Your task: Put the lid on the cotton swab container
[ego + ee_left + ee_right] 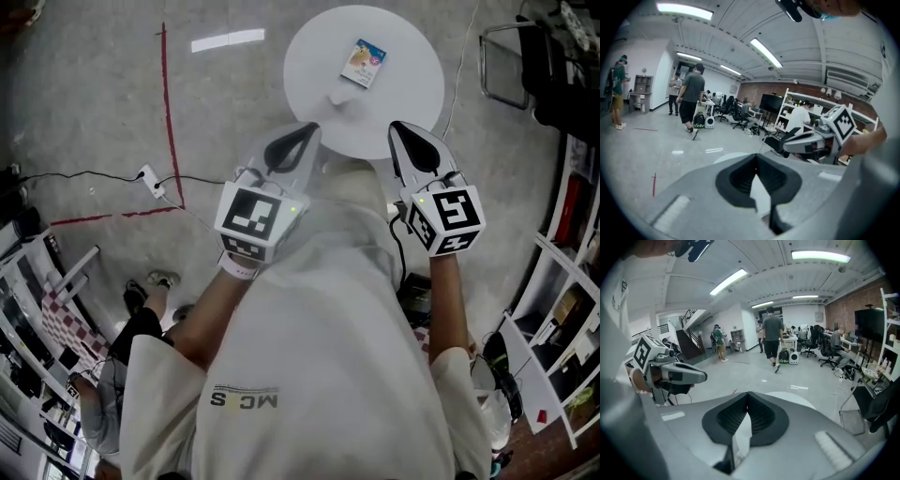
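A round white table [412, 56] stands ahead of me in the head view. On it lies the cotton swab container [363, 62], a small box with a colourful label. A pale lid [339, 97] rests a little nearer, apart from it. My left gripper [308, 128] and right gripper [399, 127] hover at the table's near edge, short of both objects. Both are shut, with nothing between the jaws. The left gripper view shows its closed jaws [756, 155] and the right gripper [806, 140] beyond. In the right gripper view the jaws [747, 393] meet, with the left gripper [675, 373] off to the side.
A red tape line [166, 94] and a power strip with cable [150, 178] mark the floor at left. A metal-framed chair [506, 66] stands at upper right, shelves [562, 309] along the right. Several people [691, 96] stand farther off in the room.
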`<action>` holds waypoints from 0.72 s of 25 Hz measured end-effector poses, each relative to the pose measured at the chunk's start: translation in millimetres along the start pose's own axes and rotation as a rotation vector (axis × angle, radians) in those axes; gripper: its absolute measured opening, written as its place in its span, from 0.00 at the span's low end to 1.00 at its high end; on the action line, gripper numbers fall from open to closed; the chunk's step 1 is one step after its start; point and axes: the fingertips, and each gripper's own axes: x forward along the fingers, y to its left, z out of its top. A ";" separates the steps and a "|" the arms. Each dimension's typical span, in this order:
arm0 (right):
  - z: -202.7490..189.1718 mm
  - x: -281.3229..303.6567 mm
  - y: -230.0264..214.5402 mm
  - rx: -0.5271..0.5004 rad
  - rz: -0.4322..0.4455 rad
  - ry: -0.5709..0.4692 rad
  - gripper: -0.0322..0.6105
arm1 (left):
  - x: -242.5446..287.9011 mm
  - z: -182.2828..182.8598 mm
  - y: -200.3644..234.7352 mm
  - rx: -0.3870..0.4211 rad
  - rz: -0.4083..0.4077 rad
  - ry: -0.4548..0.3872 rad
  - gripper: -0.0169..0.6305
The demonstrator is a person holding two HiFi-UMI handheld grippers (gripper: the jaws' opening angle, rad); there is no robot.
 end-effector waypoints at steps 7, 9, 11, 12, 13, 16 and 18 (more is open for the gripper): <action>25.7 -47.9 -1.4 -0.031 -0.096 -0.122 0.05 | -18.7 26.2 -12.7 0.061 -0.008 -0.049 0.03; 28.9 -58.7 -1.7 -0.029 -0.118 -0.148 0.05 | -24.5 30.4 -14.2 0.074 -0.005 -0.060 0.03; 31.1 -66.6 -0.6 -0.030 -0.132 -0.172 0.05 | -29.1 32.3 -13.6 0.082 0.001 -0.072 0.03; 32.3 -69.5 0.2 -0.034 -0.137 -0.182 0.05 | -30.6 32.7 -12.9 0.084 0.003 -0.077 0.03; 33.4 -72.5 1.2 -0.036 -0.144 -0.190 0.05 | -31.7 32.7 -12.7 0.085 0.005 -0.081 0.03; 34.4 -82.6 5.8 -0.041 -0.153 -0.210 0.05 | -36.2 31.2 -18.1 0.088 0.000 -0.085 0.03; 33.9 -87.4 8.2 -0.039 -0.159 -0.216 0.05 | -38.8 31.4 -22.4 0.095 -0.004 -0.091 0.03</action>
